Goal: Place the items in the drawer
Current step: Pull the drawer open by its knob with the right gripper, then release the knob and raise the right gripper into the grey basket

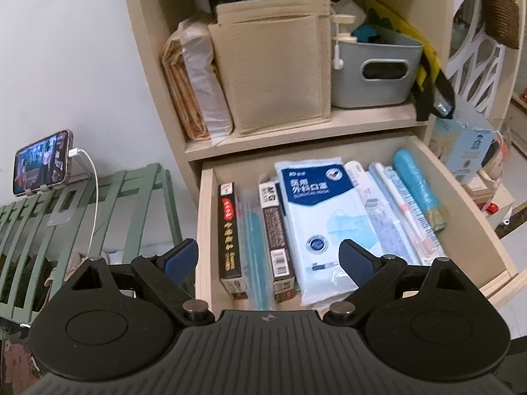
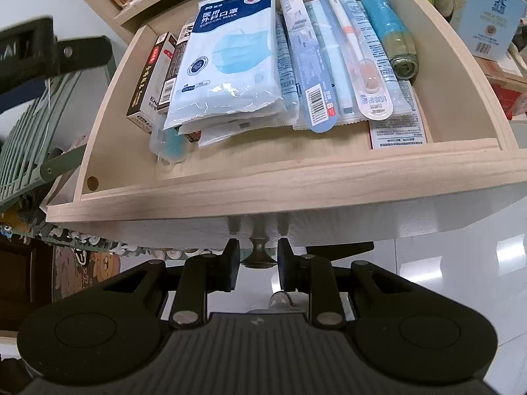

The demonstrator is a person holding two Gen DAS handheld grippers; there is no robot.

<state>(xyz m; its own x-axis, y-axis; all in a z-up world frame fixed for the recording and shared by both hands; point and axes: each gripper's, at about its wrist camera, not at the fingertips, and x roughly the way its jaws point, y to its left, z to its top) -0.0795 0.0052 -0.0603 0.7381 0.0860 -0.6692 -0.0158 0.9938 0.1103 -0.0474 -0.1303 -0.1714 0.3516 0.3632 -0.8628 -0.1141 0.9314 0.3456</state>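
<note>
Your right gripper (image 2: 257,265) sits low in front of the pulled-out drawer (image 2: 263,184), its jaws drawn narrow on either side of the round metal knob (image 2: 259,254) on the drawer front; the pads look to be at the knob's edges, though you cannot tell whether they actually press on it. Your left gripper (image 1: 268,256) hangs above the drawer's near end with its blue-padded jaws spread wide and nothing between them. Inside the drawer, the surgical mask pack (image 2: 230,56) lies on top near the middle, overlapping two dark narrow boxes (image 1: 230,233) that stand on edge at the left with a clear packet of teal items between them. To the right of the masks lie several flat blue-and-white packets, a packaged toothbrush (image 2: 359,56) on top of them, and a blue roll (image 2: 385,23) against the right wall. The front strip of the drawer floor is bare wood. On the shelf above the drawer stand a beige fabric bin (image 1: 273,65) and a grey plastic basket (image 1: 375,69), side by side. A phone (image 1: 41,161) on a stand shows at the far left.
</note>
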